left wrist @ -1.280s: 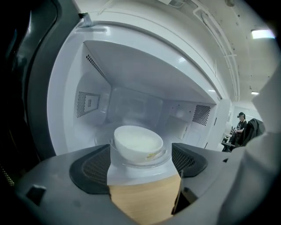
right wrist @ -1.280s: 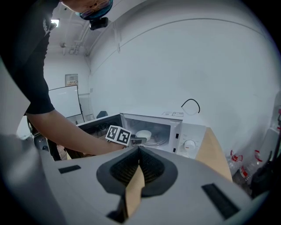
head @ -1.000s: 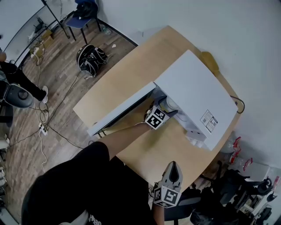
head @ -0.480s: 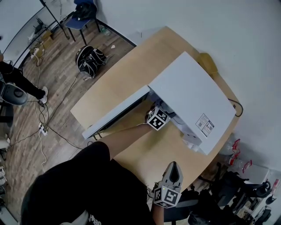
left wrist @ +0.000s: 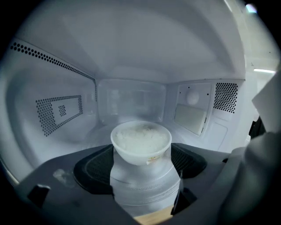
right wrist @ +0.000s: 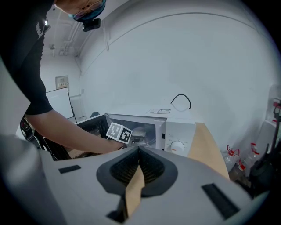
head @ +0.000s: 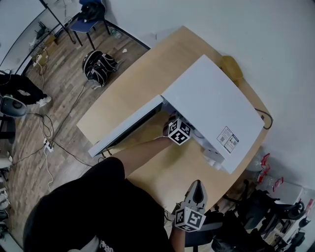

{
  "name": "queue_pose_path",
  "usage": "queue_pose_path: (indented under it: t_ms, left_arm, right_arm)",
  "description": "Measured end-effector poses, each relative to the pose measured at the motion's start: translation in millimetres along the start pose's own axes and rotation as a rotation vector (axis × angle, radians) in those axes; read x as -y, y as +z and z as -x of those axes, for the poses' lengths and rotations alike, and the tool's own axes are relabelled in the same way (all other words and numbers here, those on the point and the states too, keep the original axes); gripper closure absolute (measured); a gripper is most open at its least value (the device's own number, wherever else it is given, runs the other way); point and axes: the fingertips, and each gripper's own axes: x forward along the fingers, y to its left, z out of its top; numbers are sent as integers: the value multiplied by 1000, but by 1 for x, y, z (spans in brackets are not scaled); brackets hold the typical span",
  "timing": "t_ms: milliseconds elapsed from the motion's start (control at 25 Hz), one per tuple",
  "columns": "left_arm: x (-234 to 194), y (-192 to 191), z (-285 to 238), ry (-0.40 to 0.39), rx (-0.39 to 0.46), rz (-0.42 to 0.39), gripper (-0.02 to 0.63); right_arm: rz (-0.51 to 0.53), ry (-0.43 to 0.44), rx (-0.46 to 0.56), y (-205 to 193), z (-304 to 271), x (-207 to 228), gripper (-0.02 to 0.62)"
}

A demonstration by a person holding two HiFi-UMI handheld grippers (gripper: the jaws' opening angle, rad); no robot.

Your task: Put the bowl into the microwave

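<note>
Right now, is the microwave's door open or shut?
Open. In the head view the door stands swung out wide from the microwave, and the left gripper view looks straight into the cavity at the bowl.

I count one white box-shaped microwave (head: 211, 110), one white bowl of rice (left wrist: 140, 141), two grippers, the left gripper (left wrist: 141, 169) and the right gripper (right wrist: 138, 150), one light wooden table (head: 133, 88), one black backpack (head: 98, 66) and one blue chair (head: 91, 15).

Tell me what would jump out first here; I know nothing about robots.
A white microwave with its door swung open fills the middle of a wooden table in the head view. Inside its cavity, the left gripper holds a white bowl of rice between its jaws. The right gripper hangs back at the table's near edge, jaws together and empty.
</note>
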Motion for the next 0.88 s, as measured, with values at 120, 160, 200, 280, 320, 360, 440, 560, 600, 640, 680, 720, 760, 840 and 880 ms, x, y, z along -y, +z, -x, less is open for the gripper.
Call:
queue_pose_path:
  t_ms: [120, 160, 200, 280, 320, 360, 440, 560, 600, 640, 680, 720, 760, 840, 880]
  left_arm:
    - [0, 0, 0, -9, 8, 8, 201]
    - [0, 0, 1, -15, 12, 15, 201]
    - [0, 0, 1, -23, 17, 23, 201]
    - [1, 0, 4, -37, 25, 39, 201]
    - [1, -1, 7, -43, 29, 47, 201]
    - [1, -2, 12, -46, 31, 53, 201]
    - [-1, -8, 25, -50, 24, 62, 201]
    - [5, -13, 53, -61, 18, 135, 201]
    - [9, -11, 64, -71, 25, 164, 201]
    - [14, -11, 79, -84, 31, 175, 201]
    - [19, -13, 94, -101, 30, 165, 201]
    - [25, -19, 111, -118, 24, 142, 201]
    - [30, -25, 128, -134, 18, 121, 201]
    - [37, -37, 162, -150, 15, 129, 201]
    - [40, -39, 180, -152, 20, 159, 201]
  right_arm:
    - [-7, -5, -3, -1, 1, 0, 535]
    - [-9, -4, -6, -2, 1, -1, 535]
    - [-10, -3, -9, -4, 1, -1, 535]
    - [-8, -1, -13, -4, 2, -3, 535]
    - [-5, 0, -13, -4, 4, -4, 535]
    - [-4, 1, -11, -4, 5, -6, 535]
    - [-9, 3, -4, -4, 7, -12, 535]
    - [-13, 5, 14, 1, 14, -19, 535]
    - [-6, 8, 25, 4, 19, -23, 535]
    - [3, 11, 36, 6, 23, -29, 535]
    - [7, 15, 44, 6, 29, -36, 535]
    - [7, 18, 51, 3, 34, -43, 535]
    - [3, 21, 54, -1, 38, -51, 535]
    - [3, 26, 55, -10, 48, -65, 535]
    - [11, 28, 57, -13, 54, -72, 535]
